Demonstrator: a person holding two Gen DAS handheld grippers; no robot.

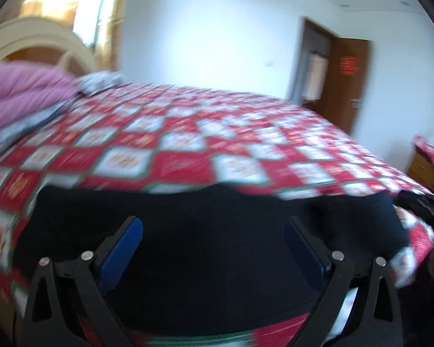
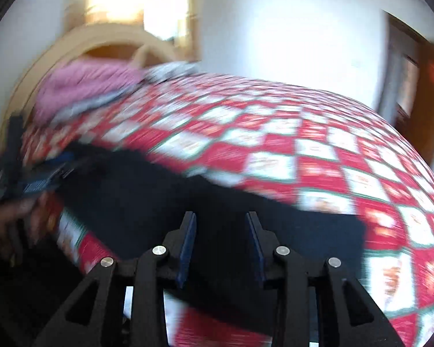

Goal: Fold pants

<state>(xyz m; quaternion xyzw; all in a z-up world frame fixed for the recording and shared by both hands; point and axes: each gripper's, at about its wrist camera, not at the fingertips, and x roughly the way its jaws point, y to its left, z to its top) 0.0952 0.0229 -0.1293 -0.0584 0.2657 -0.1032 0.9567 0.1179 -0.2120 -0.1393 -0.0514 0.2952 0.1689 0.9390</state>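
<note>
Black pants [image 1: 205, 260] lie flat in a wide band along the near edge of a bed with a red-and-white checked quilt [image 1: 173, 144]. My left gripper [image 1: 215, 228] hovers just over the pants, its blue pads wide apart and nothing between them. In the right wrist view the same pants [image 2: 147, 199] stretch from left to right. My right gripper [image 2: 221, 225] stands open over them with a narrower gap and no cloth pinched. The left gripper [image 2: 40, 179] and the hand [image 2: 5, 222] that holds it show blurred at that view's left edge. Both views are motion-blurred.
A pink blanket [image 1: 20, 89] and grey bedding [image 1: 23, 127] are heaped at the head of the bed by a cream headboard [image 1: 43, 34]. A brown door [image 1: 347, 81] stands open at the far right. A wooden piece of furniture [image 1: 428, 173] stands beside the bed.
</note>
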